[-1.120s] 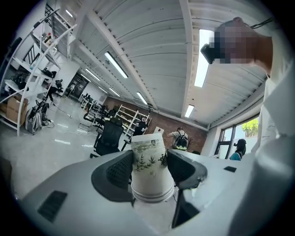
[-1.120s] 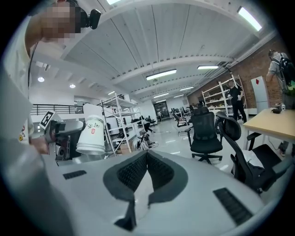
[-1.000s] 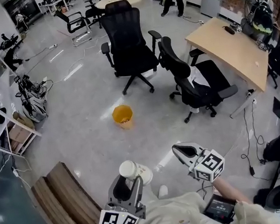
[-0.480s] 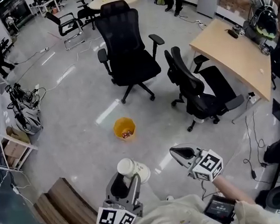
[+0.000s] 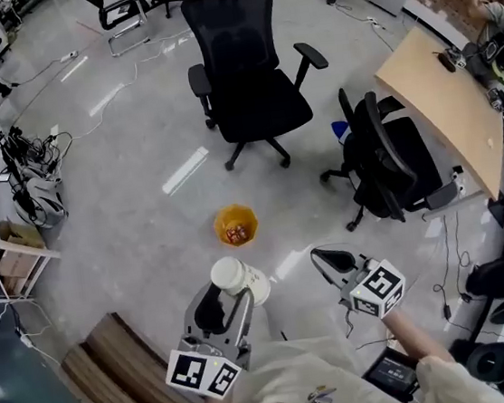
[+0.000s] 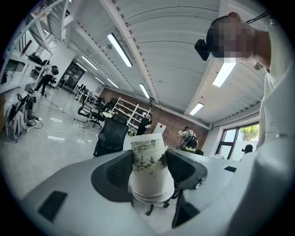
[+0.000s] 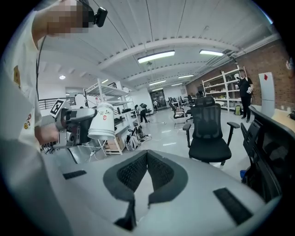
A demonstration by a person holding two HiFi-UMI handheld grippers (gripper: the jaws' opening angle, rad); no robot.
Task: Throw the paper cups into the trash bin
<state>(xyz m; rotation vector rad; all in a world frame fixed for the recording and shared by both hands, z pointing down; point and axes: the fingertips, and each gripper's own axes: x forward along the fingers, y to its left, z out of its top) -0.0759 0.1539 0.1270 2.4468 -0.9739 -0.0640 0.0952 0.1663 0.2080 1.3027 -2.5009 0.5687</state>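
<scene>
A stack of white paper cups [image 5: 237, 282] with a leaf print [image 6: 149, 171] is clamped between the jaws of my left gripper [image 5: 217, 302], held in the air near my body. In the right gripper view the same cups [image 7: 102, 121] show at the left, mouth down. The yellow trash bin [image 5: 236, 225] stands on the grey floor ahead of both grippers, with some rubbish inside. My right gripper [image 5: 331, 264] hovers to the right of the cups with its jaws closed together and nothing between them [image 7: 147, 169].
A tall black office chair [image 5: 250, 73] stands beyond the bin, and a second black chair [image 5: 390, 156] is at the right beside a wooden desk [image 5: 448, 103]. A wooden bench edge [image 5: 109, 373] lies at lower left. Shelving and cables [image 5: 21, 179] line the left wall.
The view has shifted forward: the bin and chairs now sit lower and closer in the head view. Both grippers keep their poses, the left still holding the cups.
</scene>
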